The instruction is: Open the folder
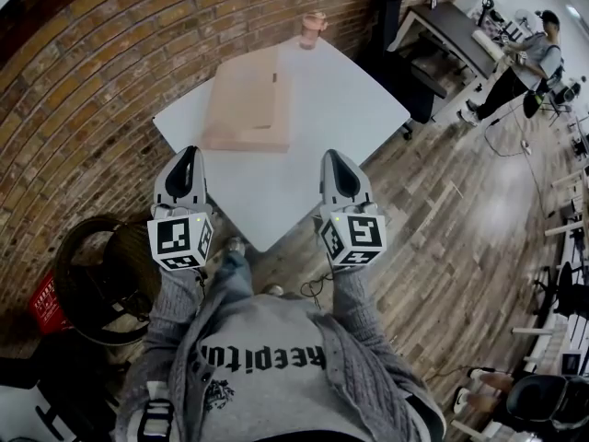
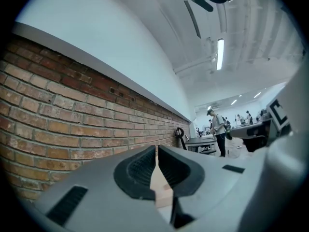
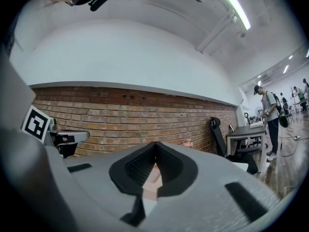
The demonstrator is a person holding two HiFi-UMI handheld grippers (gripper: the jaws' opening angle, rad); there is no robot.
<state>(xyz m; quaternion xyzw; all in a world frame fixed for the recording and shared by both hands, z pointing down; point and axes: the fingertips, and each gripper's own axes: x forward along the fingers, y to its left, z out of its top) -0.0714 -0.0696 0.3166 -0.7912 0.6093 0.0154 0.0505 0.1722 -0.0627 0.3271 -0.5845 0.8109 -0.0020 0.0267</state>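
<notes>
A tan folder (image 1: 247, 101) lies flat and closed on the far left part of the white table (image 1: 340, 109). My left gripper (image 1: 189, 157) hovers over the table's near left edge, a short way in front of the folder, its jaws shut on nothing. My right gripper (image 1: 337, 159) hangs level beside it at the near right edge, also shut and empty. In the left gripper view the fingertips (image 2: 157, 149) meet, with the folder (image 2: 161, 187) showing below them. The right gripper view shows the same: tips together (image 3: 155, 146), folder (image 3: 152, 180) beyond.
A pink cup (image 1: 313, 29) stands at the table's far corner. A black chair (image 1: 405, 72) and a dark desk (image 1: 460, 30) stand to the right, with a person (image 1: 525, 63) beyond. A brick wall (image 1: 83, 90) runs on the left; a black round stool (image 1: 101, 274) and a red crate (image 1: 44, 304) sit by my left side.
</notes>
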